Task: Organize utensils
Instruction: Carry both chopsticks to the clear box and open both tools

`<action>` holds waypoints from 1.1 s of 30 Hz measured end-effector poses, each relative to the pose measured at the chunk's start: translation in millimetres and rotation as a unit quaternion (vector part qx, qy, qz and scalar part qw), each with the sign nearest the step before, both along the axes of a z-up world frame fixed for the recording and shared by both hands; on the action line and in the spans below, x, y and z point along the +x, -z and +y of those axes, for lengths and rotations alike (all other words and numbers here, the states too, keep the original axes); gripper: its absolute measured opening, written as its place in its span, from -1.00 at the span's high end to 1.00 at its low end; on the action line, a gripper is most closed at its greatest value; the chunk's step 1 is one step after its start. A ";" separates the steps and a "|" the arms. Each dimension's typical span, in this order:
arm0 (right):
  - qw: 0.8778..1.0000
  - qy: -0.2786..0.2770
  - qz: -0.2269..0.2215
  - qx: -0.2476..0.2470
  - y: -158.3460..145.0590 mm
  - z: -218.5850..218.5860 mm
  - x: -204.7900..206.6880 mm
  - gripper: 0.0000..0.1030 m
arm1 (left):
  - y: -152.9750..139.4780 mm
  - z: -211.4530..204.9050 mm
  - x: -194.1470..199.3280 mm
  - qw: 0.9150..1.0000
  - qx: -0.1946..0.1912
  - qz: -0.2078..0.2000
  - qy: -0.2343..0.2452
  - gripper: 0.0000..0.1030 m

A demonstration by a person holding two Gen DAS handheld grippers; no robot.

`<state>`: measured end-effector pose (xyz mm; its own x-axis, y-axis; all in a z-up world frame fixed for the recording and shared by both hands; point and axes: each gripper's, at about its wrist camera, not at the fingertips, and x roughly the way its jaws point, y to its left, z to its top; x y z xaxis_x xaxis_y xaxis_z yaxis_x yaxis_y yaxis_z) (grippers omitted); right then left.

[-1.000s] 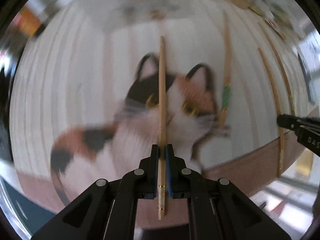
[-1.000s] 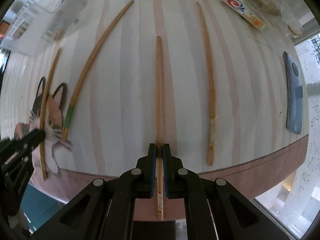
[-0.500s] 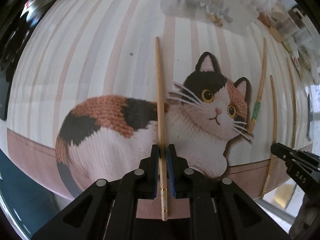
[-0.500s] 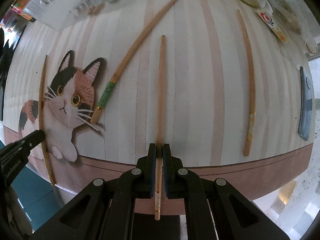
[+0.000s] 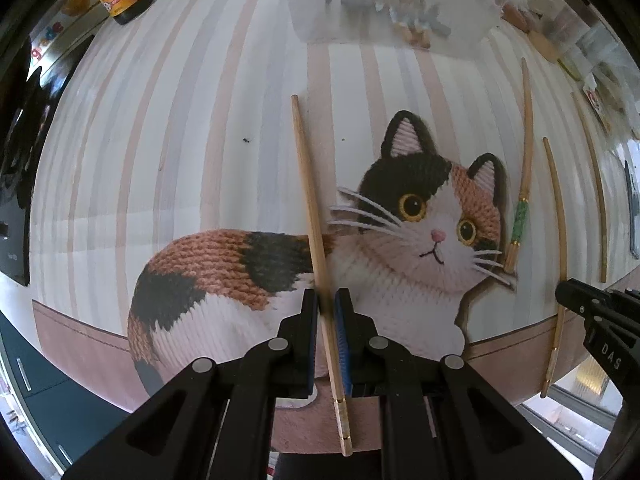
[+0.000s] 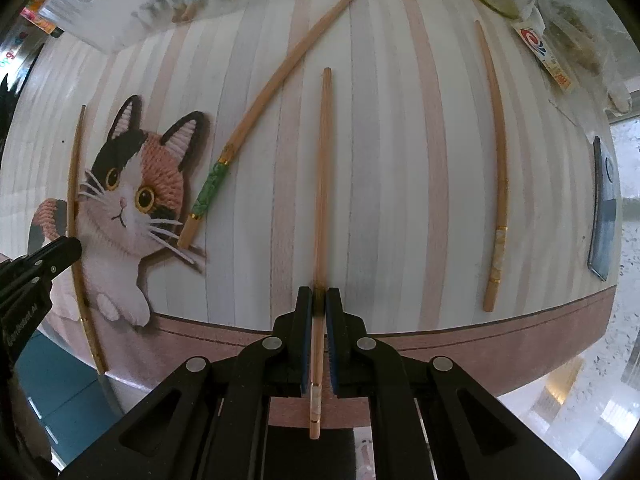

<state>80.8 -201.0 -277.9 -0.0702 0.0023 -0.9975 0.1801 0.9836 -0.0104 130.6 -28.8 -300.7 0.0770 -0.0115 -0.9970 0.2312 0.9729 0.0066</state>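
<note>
Both tools are clamped on a chopstick each: the left gripper (image 5: 327, 308) pinches a pale-ended chopstick (image 5: 310, 204) over the body of the cat picture (image 6: 132, 188), and the right gripper (image 6: 319, 304) pinches a matching chopstick (image 6: 323, 168) well to the right of that cat. Two more lie loose on the striped table (image 6: 380, 128): the green-banded chopstick (image 6: 256, 120) just beside the cat's whiskers, and a third pale-ended chopstick (image 6: 498, 184) far beyond it. I judge the sorting barely begun (no pair lies together yet).
</note>
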 end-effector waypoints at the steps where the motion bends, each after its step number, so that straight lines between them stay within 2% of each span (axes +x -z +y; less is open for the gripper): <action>1: 1.000 0.000 0.000 0.000 0.3 -0.3 -0.2 0.85 | -1.6 -8.8 5.7 1.000 -0.002 -0.002 -0.001 0.91; 8: 1.000 0.023 -0.016 -0.009 6.7 1.3 -4.8 0.87 | -23.1 11.0 -27.9 0.999 0.006 -0.032 -0.005 0.91; 13: 0.999 0.037 -0.037 0.005 -8.0 6.2 -19.6 0.87 | -50.6 20.6 -39.9 0.998 0.003 -0.069 -0.007 0.92; 19: 0.996 0.041 -0.078 0.018 -43.7 8.9 -29.9 0.87 | -96.5 28.3 -45.8 0.994 -0.024 -0.106 -0.014 0.92; 25: 0.988 0.049 -0.137 0.040 -96.5 5.0 -27.0 0.87 | -149.4 34.7 -33.9 0.987 -0.051 -0.152 -0.020 0.92; 30: 0.980 0.040 -0.183 0.065 -136.2 4.7 6.4 0.87 | -185.5 34.0 -3.4 0.982 -0.078 -0.171 -0.033 0.92; 33: 0.975 0.032 -0.202 0.083 -152.7 4.5 34.7 0.87 | -203.0 29.3 24.0 0.979 -0.104 -0.167 -0.044 0.91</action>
<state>115.5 -196.6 -125.2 0.3332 0.1567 -0.9297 0.1979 0.9525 0.2315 154.6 0.5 -97.6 0.4085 -0.1915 -0.8925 0.1661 0.9770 -0.1336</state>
